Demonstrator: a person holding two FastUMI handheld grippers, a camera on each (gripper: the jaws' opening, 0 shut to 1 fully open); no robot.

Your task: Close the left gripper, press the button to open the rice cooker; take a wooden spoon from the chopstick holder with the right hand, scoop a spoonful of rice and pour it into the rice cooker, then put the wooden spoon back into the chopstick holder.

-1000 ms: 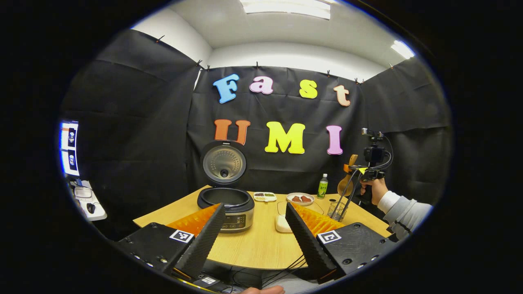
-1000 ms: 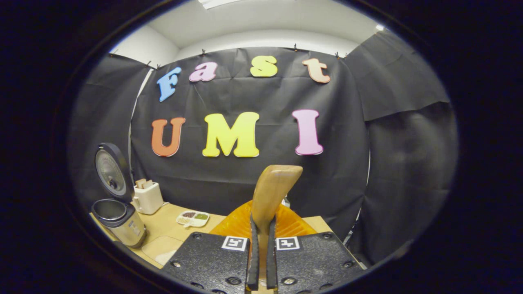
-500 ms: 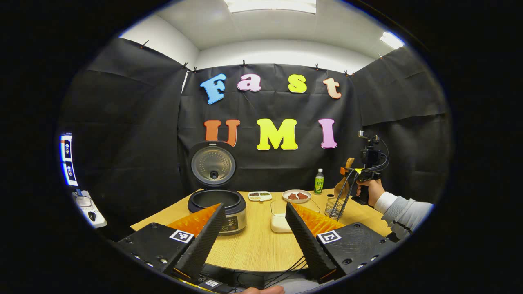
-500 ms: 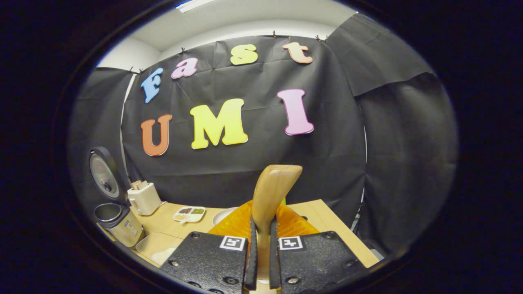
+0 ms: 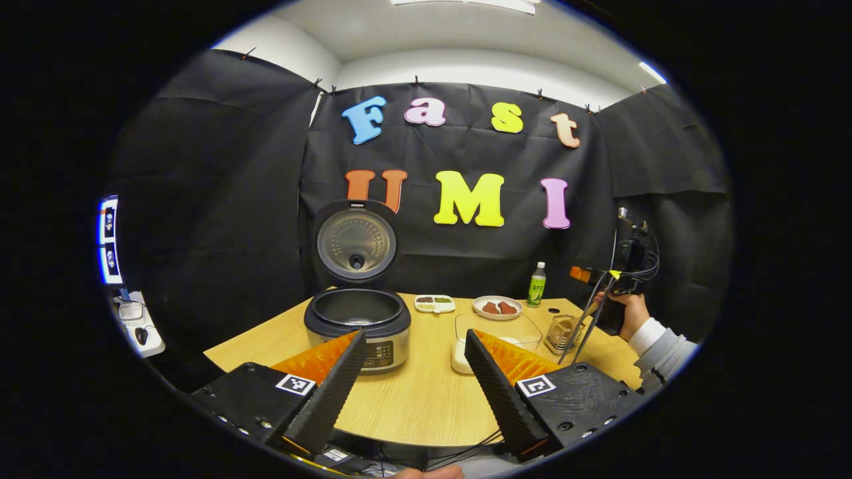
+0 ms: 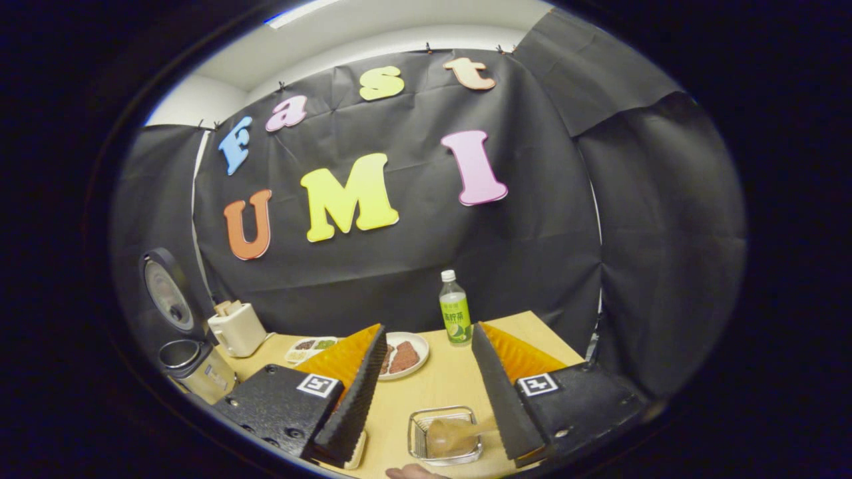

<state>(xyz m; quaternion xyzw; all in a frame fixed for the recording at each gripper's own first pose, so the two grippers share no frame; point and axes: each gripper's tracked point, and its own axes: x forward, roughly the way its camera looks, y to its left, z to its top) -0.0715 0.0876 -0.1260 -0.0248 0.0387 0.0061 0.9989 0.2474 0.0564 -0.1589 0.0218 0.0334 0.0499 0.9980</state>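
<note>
On the bench (image 5: 413, 399), the open rice cooker (image 5: 357, 319) stands left; the chopstick holder (image 6: 444, 436), wooden spoon (image 6: 456, 431) inside, sits right, before the bottle (image 6: 454, 318).

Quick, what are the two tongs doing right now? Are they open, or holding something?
Left tongs: open, holding nothing, above the table.
Right tongs: open, holding nothing; the wooden spoon lies in the chopstick holder below them.
</note>
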